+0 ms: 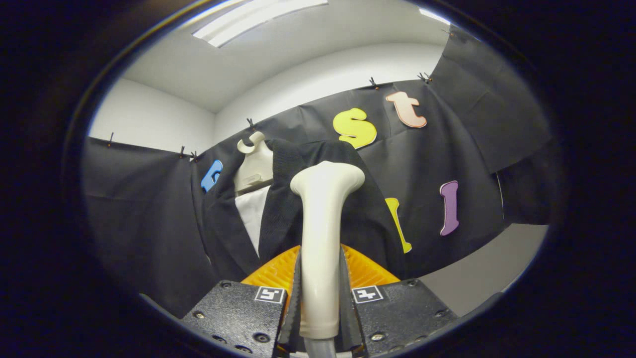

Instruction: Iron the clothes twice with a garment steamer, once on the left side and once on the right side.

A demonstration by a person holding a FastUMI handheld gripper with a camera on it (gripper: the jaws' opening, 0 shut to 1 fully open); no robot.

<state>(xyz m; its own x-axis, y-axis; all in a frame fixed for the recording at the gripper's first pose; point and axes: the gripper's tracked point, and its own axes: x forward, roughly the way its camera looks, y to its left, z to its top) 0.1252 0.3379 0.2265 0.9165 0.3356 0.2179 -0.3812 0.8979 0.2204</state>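
A dark jacket point(318, 199) over a white shirt point(253, 214) hangs on a pale hanger point(254, 161) ahead, and the gripper point(320, 298) is clamped on the cream garment steamer's handle point(323, 238), its head against the jacket's front.

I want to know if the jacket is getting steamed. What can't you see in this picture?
- Steamer face, gripper view: it points away, so steam and contact with the black jacket cannot be told.
- Jacket's lower part: hidden behind the gripper, which is shut on the steamer's handle.
- Steamer hose: cut off below the fingers.
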